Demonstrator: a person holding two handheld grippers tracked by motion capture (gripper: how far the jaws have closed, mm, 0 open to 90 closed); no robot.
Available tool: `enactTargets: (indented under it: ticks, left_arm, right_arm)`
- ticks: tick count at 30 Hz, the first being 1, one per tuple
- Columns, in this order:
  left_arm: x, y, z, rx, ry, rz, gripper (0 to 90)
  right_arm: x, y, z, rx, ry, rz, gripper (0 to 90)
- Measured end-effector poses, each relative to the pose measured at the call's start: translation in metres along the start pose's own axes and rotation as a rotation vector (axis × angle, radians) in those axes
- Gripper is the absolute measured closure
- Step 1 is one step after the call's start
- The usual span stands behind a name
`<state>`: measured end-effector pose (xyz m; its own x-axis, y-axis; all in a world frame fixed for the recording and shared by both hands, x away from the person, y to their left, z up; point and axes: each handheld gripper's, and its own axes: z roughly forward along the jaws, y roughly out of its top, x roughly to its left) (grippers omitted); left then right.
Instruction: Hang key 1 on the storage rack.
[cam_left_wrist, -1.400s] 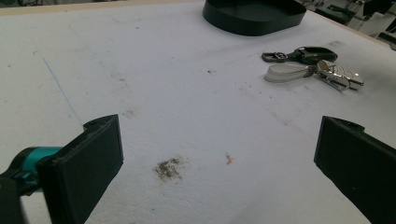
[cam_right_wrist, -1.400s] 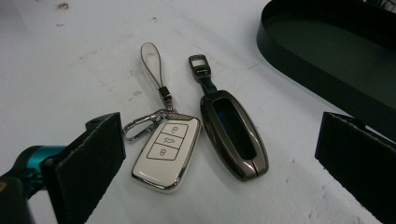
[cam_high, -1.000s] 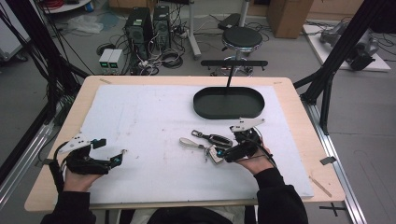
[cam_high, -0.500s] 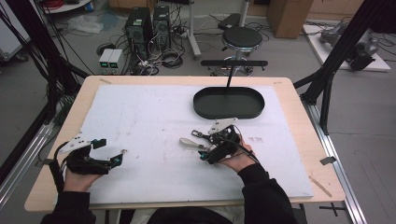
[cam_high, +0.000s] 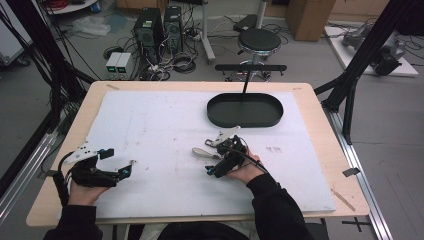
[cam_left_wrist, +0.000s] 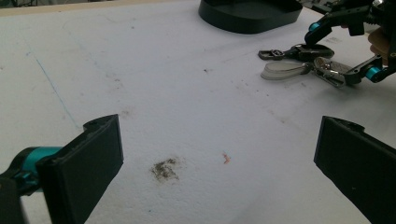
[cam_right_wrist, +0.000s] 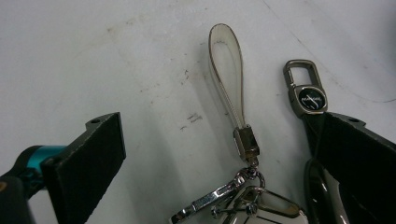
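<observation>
Right gripper (cam_high: 212, 167) has swung left over the white-looped, metal-clipped keychain (cam_right_wrist: 233, 116).

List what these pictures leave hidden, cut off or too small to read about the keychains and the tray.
- Black keychain: in the right gripper view, its strap is hidden behind the right jaw and its badge lettering is too small.
- White-loop keychain: its fob is cut off by the bottom edge.
- Black tray: in the left gripper view, the top edge cuts its far side.

Keychains (cam_high: 205, 151) mid-table; tray (cam_high: 245, 110) behind, well apart.
</observation>
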<state>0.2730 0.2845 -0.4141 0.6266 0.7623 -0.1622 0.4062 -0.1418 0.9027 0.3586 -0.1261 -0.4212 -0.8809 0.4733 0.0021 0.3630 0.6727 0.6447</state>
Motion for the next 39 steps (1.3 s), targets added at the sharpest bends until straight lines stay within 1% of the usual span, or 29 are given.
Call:
enactTargets:
  ticks: [1, 2, 3, 7, 8, 10, 12, 14, 15, 17, 18, 19, 20, 21, 23, 26, 27, 29, 32, 35, 36, 37, 39]
  left_arm:
    - [0.000, 0.000, 0.000, 0.000, 0.001, 0.001, 1.7]
    - [0.000, 0.000, 0.000, 0.000, 0.000, 0.000, 1.7]
    - [0.000, 0.000, 0.000, 0.000, 0.001, 0.000, 1.7]
    - [0.000, 0.000, -0.001, -0.010, 0.012, 0.005, 1.7]
    - [0.000, 0.000, -0.001, -0.016, 0.015, 0.007, 1.7]
    - [0.000, 0.000, -0.002, -0.020, 0.018, 0.005, 1.8]
    - [0.000, 0.000, -0.002, -0.020, 0.019, 0.007, 1.7]
    - [0.000, 0.000, -0.001, -0.021, 0.017, 0.005, 1.7]
    - [0.000, 0.000, -0.001, -0.019, 0.017, 0.006, 1.8]
    - [0.000, 0.000, -0.001, -0.018, 0.018, 0.008, 1.8]
    - [0.000, 0.000, -0.002, -0.021, 0.022, 0.009, 1.8]
    - [-0.001, 0.000, -0.002, -0.025, 0.027, 0.010, 1.8]
    - [0.000, 0.000, -0.002, -0.025, 0.027, 0.015, 1.9]
    - [0.000, 0.000, -0.003, -0.028, 0.030, 0.011, 1.9]
    - [0.000, 0.000, -0.003, -0.031, 0.029, 0.012, 2.0]
    - [0.000, 0.000, -0.003, -0.030, 0.030, 0.010, 1.9]
    - [0.000, 0.000, -0.002, -0.028, 0.028, 0.010, 1.9]
    - [0.000, 0.000, -0.002, -0.027, 0.028, 0.011, 2.0]
    - [0.000, 0.000, -0.003, -0.026, 0.029, 0.013, 2.0]
    - [-0.001, 0.000, -0.003, -0.029, 0.030, 0.016, 2.0]
    - [-0.001, 0.000, -0.003, -0.032, 0.030, 0.015, 2.0]
    - [-0.001, 0.000, -0.003, -0.034, 0.029, 0.017, 2.3]
    - [-0.002, 0.000, -0.004, -0.036, 0.028, 0.017, 3.0]
  right_arm:
    - [-0.001, 0.000, 0.001, -0.001, 0.007, 0.008, 2.0]
    - [-0.002, 0.000, 0.001, 0.004, 0.018, 0.013, 5.0]
    - [-0.003, 0.000, 0.001, 0.006, 0.028, 0.013, 5.0]
    - [-0.005, -0.001, 0.004, 0.020, 0.029, 0.037, 6.2]
    - [-0.006, -0.001, 0.004, 0.027, 0.035, 0.044, 7.9]
    - [-0.007, -0.001, 0.004, 0.032, 0.039, 0.040, 17.0]
    - [-0.007, -0.001, 0.004, 0.036, 0.050, 0.039, 21.2]
    - [-0.006, -0.001, 0.004, 0.045, 0.036, 0.035, 29.4]
    - [-0.006, -0.001, 0.004, 0.051, 0.031, 0.028, 31.2]
    - [-0.006, -0.001, 0.005, 0.062, 0.016, 0.028, 38.3]
    - [-0.006, -0.001, 0.005, 0.058, -0.002, 0.015, 41.1]
    - [-0.005, -0.001, 0.005, 0.053, -0.002, 0.017, 42.7]
    - [-0.004, -0.001, 0.004, 0.050, -0.012, 0.027, 46.4]
    - [-0.004, 0.000, 0.003, 0.036, -0.023, 0.012, 49.1]
    - [-0.004, 0.001, 0.003, 0.031, -0.044, 0.004, 51.8]
    - [-0.007, 0.000, 0.005, 0.039, -0.048, 0.016, 54.0]
    - [-0.007, 0.000, 0.005, 0.045, -0.048, 0.022, 55.3]
    - [-0.007, 0.000, 0.007, 0.050, -0.047, 0.019, 59.6]
    - [-0.007, 0.000, 0.009, 0.060, -0.055, 0.006, 67.6]
    - [-0.005, -0.001, 0.011, 0.073, -0.064, -0.002, 72.8]
    - [-0.004, 0.000, 0.011, 0.072, -0.072, -0.014, 77.6]
    - [-0.003, 0.000, 0.011, 0.076, -0.079, -0.020, 79.9]
    - [-0.002, -0.001, 0.011, 0.078, -0.086, -0.028, 81.0]
